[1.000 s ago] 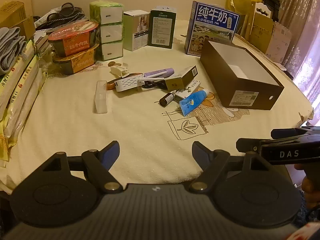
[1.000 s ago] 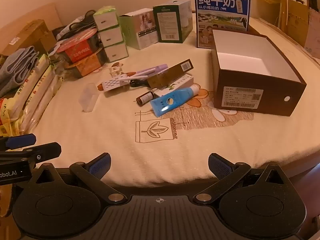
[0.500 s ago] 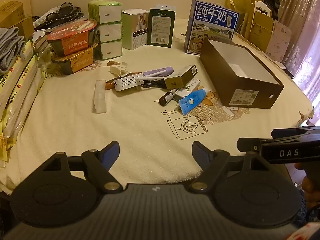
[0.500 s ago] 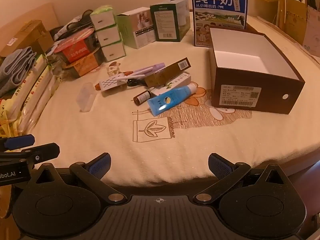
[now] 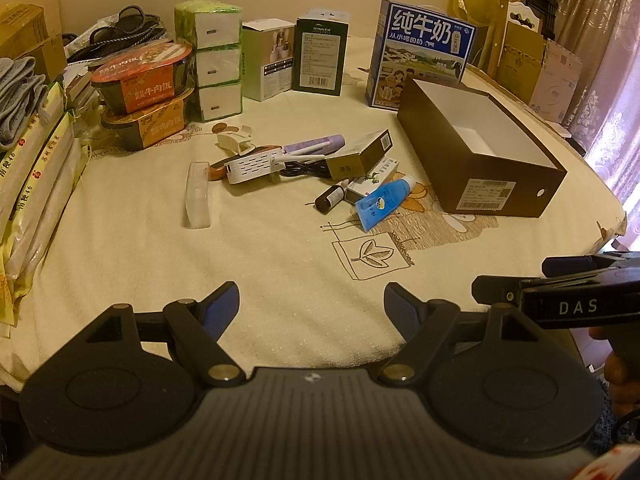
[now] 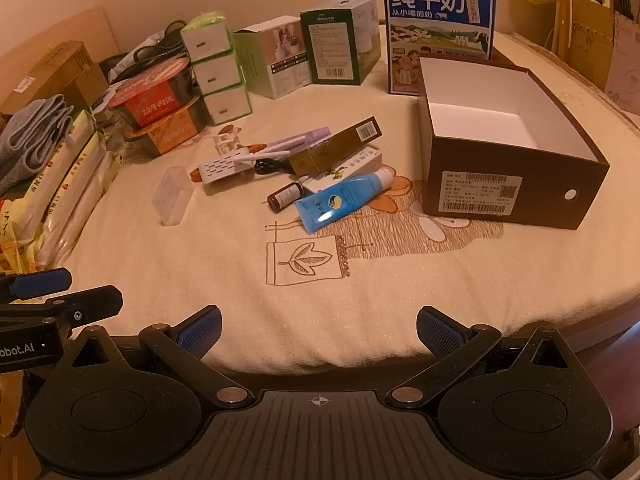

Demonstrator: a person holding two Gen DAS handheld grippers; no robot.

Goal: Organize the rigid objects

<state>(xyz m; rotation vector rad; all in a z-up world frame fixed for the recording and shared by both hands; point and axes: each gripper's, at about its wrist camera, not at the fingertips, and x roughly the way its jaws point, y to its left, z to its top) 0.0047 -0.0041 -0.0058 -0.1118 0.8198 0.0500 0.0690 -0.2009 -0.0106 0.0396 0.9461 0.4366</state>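
Note:
A loose pile lies mid-table: a blue tube [image 5: 382,203] [image 6: 342,202], a small brown bottle [image 5: 330,199] [image 6: 285,196], a gold-brown carton [image 5: 359,155] [image 6: 335,146], a white slotted block [image 5: 256,164] [image 6: 226,165], a purple pen [image 5: 314,145] and a clear plastic case [image 5: 198,193] [image 6: 171,195]. An open brown box [image 5: 480,152] [image 6: 508,140] with a white inside stands to their right. My left gripper [image 5: 312,304] and right gripper [image 6: 318,326] are both open and empty, near the table's front edge, well short of the pile.
Food bowls [image 5: 146,80], stacked green-white boxes [image 5: 214,60], cartons and a blue milk box [image 5: 424,48] line the back. Long packets [image 5: 36,184] lie along the left edge. Cardboard [image 5: 536,68] stands at the far right.
Both views have shifted slightly; the right gripper's view has edged a little closer to the pile. Nothing on the table has moved and both grippers stay open.

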